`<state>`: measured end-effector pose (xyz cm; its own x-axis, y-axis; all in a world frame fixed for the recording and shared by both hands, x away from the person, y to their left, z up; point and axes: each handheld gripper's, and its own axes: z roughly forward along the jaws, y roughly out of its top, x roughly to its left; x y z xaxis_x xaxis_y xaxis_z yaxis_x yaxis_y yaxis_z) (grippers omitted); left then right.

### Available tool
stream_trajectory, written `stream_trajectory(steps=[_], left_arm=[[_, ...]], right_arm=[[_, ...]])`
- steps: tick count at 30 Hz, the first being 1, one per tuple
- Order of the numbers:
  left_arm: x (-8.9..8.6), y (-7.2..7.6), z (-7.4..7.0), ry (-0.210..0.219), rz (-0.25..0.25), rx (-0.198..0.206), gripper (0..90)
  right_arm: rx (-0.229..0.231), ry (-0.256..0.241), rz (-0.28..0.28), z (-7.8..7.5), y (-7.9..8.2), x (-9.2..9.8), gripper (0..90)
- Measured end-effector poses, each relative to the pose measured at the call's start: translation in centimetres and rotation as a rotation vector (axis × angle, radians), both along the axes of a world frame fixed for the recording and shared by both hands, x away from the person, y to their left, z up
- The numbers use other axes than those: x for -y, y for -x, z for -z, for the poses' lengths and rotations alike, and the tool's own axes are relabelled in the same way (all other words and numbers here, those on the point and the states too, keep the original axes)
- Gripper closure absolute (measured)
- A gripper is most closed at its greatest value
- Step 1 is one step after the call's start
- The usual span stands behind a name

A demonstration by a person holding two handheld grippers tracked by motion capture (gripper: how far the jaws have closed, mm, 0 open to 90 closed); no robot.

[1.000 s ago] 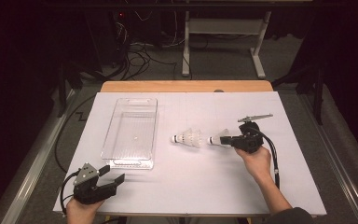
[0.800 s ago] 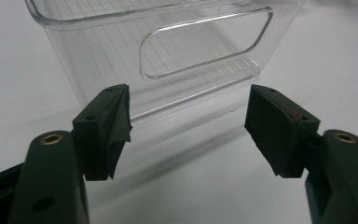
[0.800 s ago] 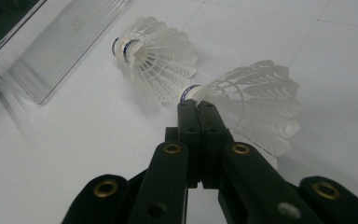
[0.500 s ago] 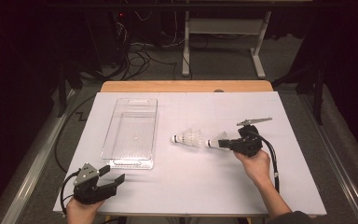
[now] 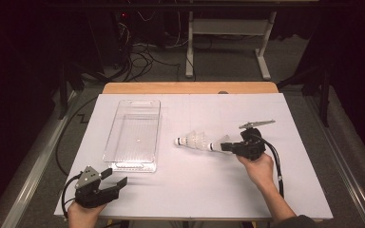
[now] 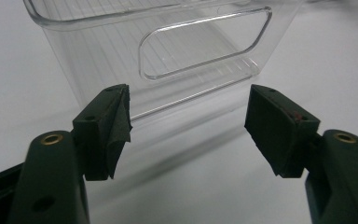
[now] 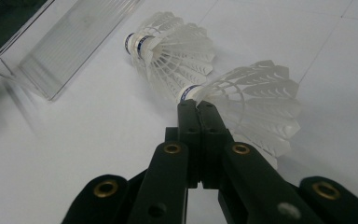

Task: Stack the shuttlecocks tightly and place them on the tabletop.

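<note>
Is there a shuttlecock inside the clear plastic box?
No, the clear plastic box holds nothing, and both shuttlecocks lie on the white table to its right.

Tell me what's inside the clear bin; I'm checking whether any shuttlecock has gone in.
The clear bin holds nothing visible: its ribbed floor shows bare through the walls. Both shuttlecocks lie on the table to its right, the nearer shuttlecock and the gripped shuttlecock.

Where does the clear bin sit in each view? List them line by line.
High view: clear bin left of centre.
Left gripper view: bin at top, beyond the open jaws.
Right gripper view: bin in top left corner.
Shared landmark: two shuttlecocks right of it, high and right gripper views.
</note>
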<state>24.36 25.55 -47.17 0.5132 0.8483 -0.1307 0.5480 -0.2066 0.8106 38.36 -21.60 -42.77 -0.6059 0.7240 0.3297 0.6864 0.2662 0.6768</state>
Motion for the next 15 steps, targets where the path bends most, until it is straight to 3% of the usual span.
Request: stream_trajectory(steps=[15], left_arm=[[0.01, -0.01, 0.01, -0.002, 0.000, 0.001, 32.1]], right_arm=[[0.004, -0.005, 0.000, -0.22, -0.24, -0.41, 90.0]])
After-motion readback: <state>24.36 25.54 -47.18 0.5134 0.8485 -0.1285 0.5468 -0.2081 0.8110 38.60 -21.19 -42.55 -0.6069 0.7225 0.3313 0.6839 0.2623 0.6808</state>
